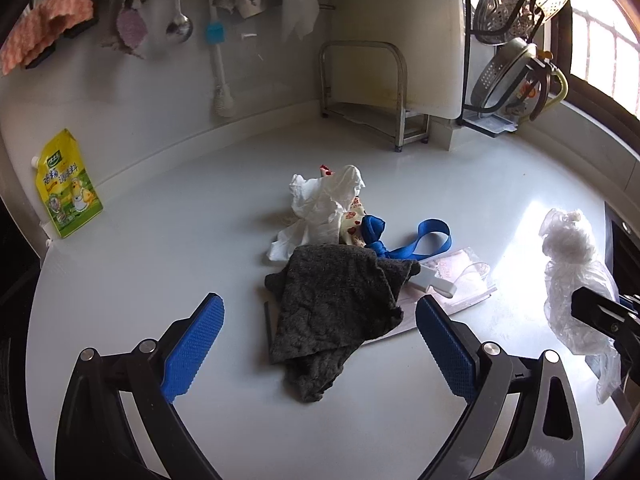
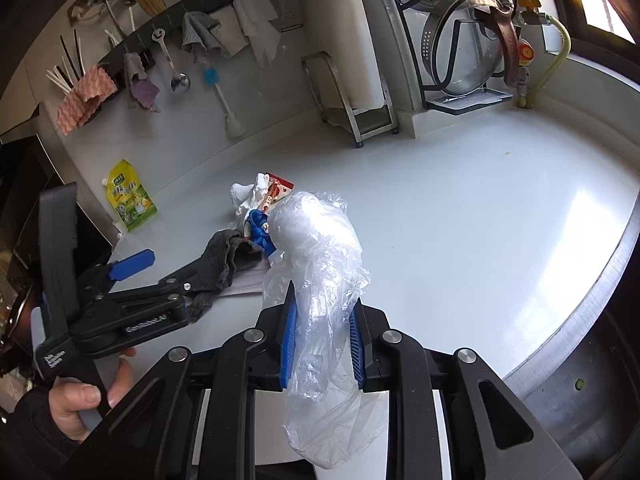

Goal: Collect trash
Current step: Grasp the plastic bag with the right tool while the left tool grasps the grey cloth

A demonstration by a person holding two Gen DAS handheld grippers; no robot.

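A trash pile lies mid-counter: a dark grey rag [image 1: 336, 304], crumpled white tissue [image 1: 320, 208], a blue ribbon [image 1: 416, 240], a heart-print wrapper [image 1: 354, 220] and a flat clear packet [image 1: 460, 284]. My left gripper [image 1: 320, 346] is open, its blue pads on either side of the rag's near end and not touching it. My right gripper [image 2: 322, 344] is shut on a crumpled clear plastic bag [image 2: 320, 264], held up off the counter to the right of the pile. That bag [image 1: 572, 276] also shows in the left wrist view. A person's hand [image 2: 80, 396] holds the left gripper [image 2: 160, 270].
A yellow refill pouch [image 1: 68, 188] leans on the back wall at the left. A small metal rack [image 1: 368, 92] and a dish rack with strainers [image 1: 516, 68] stand at the back. Cloths and a ladle [image 1: 178, 24] hang on the wall. The counter's metal edge [image 2: 580, 308] curves at the right.
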